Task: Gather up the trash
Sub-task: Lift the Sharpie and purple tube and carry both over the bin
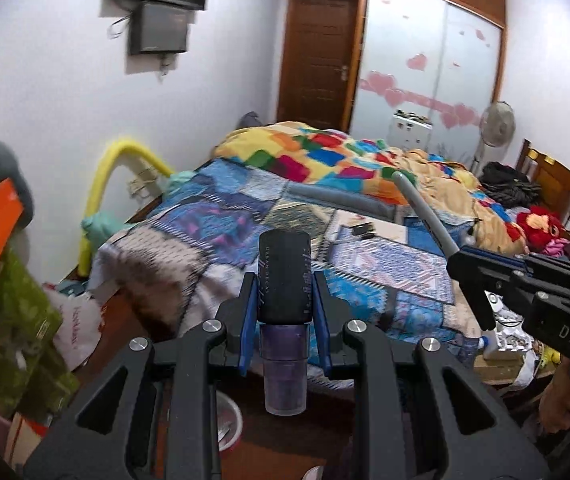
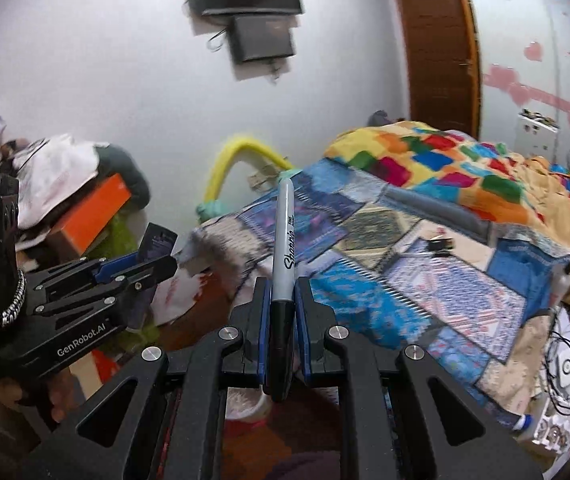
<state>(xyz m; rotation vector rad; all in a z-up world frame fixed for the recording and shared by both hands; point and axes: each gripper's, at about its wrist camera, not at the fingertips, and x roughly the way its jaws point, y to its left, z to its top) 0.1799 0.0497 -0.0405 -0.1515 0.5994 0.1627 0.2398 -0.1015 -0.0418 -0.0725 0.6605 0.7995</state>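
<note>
My left gripper (image 1: 283, 300) is shut on a small bottle (image 1: 283, 280) with a black cap and a clear purple body, held upright between the blue pads. In the right wrist view the same left gripper (image 2: 153, 254) shows at the left, with the bottle (image 2: 158, 242) sticking out of it. My right gripper (image 2: 283, 300) is shut on a grey Sharpie marker (image 2: 283, 236), black cap down, tip end pointing up. Seen from the left wrist camera, the right gripper (image 1: 461, 258) reaches in from the right with the marker (image 1: 421, 208) slanting up to the left. Both hang above the floor at the foot of a bed.
A bed with a patchwork cover (image 1: 269, 208) and a bright blanket (image 1: 325, 156) fills the middle. A white bowl-like container (image 1: 229, 420) sits on the brown floor below the grippers. Boxes and clothes (image 1: 1, 240) pile up at the left. Clutter and cables (image 2: 565, 364) lie at the right.
</note>
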